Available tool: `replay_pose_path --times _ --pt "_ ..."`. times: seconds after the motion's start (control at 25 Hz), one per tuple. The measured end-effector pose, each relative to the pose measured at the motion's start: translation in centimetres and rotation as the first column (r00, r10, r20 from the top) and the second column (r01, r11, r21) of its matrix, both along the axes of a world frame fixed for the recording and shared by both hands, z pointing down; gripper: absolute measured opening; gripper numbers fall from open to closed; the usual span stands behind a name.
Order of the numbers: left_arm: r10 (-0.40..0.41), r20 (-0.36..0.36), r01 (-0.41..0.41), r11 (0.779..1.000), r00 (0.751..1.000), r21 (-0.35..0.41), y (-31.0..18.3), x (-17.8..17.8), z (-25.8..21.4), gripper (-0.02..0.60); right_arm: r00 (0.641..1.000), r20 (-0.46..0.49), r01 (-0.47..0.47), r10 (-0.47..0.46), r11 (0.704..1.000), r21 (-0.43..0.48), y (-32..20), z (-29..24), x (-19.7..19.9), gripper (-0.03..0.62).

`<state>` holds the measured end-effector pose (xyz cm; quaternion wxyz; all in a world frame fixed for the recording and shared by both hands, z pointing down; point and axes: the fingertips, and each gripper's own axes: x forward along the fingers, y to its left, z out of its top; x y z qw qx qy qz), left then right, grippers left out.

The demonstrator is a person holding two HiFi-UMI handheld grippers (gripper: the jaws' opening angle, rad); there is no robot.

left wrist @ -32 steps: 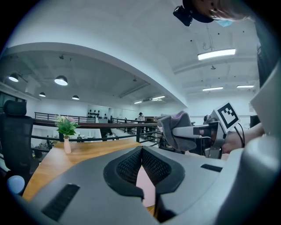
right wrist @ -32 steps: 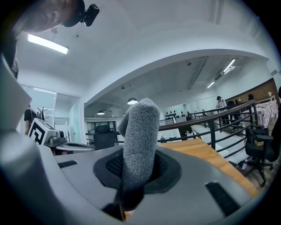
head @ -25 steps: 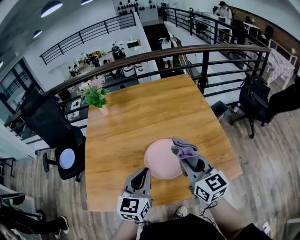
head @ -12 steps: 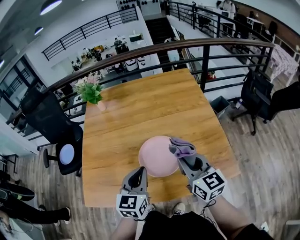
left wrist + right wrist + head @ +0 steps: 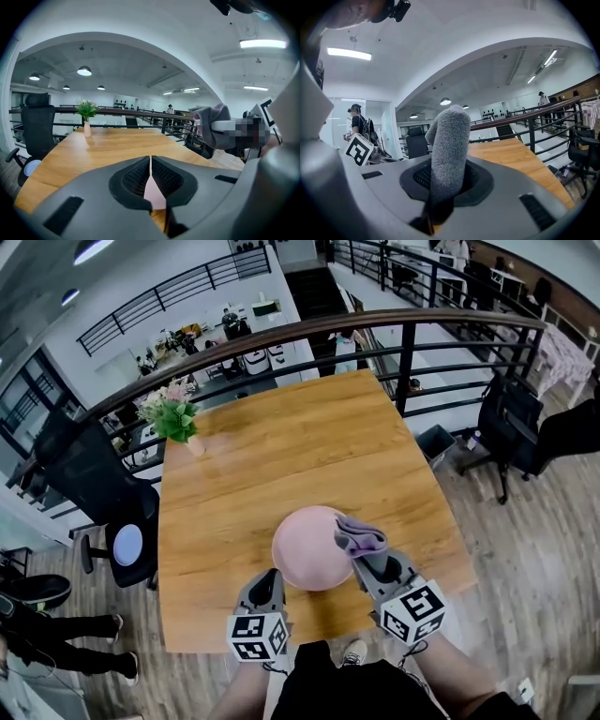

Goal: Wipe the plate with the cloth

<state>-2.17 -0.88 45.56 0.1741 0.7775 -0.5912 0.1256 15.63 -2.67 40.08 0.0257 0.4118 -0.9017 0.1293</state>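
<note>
Left tool [image 5: 268, 579] pinching plate [image 5: 305, 542], right tool [image 5: 368, 560] gripping cloth [image 5: 360, 535]

No text, brand, number or sign is legible; only black-and-white square marker patterns stand on the left gripper [image 5: 271, 575] and the right gripper [image 5: 366, 562].

My grey moulded left tool [image 5: 269, 577] and right tool [image 5: 364, 561] each carry a white cube with black square markers and dark ribbed pads [image 5: 135, 178]. I wear a black top [image 5: 361, 692].
</note>
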Motion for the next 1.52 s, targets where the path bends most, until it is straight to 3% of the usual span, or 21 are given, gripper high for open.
replay_pose_path --times 0.24,0.32,0.84,1.12,1.52 --pt "-0.035 -0.055 0.028 0.992 0.998 -0.124 -2.0 -1.9 4.6 0.031 1.0 -0.02 -0.015 0.015 0.999 -0.03 -1.7 1.6 -0.7 0.074" --pt "-0.067 -0.095 0.049 0.982 0.993 -0.182 -2.9 -2.8 6.5 0.098 0.999 -0.03 -0.014 0.013 0.999 -0.041 -2.5 2.2 -1.3 0.074" --pt "-0.153 -0.191 0.049 0.886 0.97 -0.461 -6.2 -6.0 16.0 0.127 0.996 -0.082 0.011 -0.022 0.99 -0.139 -6.5 6.6 -6.5 0.074" --pt "-0.146 -0.238 -0.008 0.837 0.96 -0.547 -6.8 -5.7 18.8 0.127 0.995 -0.097 0.019 -0.038 0.981 -0.195 -7.7 8.7 -8.7 0.074" --pt "-0.123 -0.249 -0.051 0.804 0.961 -0.593 -7.5 -4.8 20.5 0.112 0.992 -0.117 0.02 -0.052 0.966 -0.259 -9.0 11.6 -10.2 0.074"
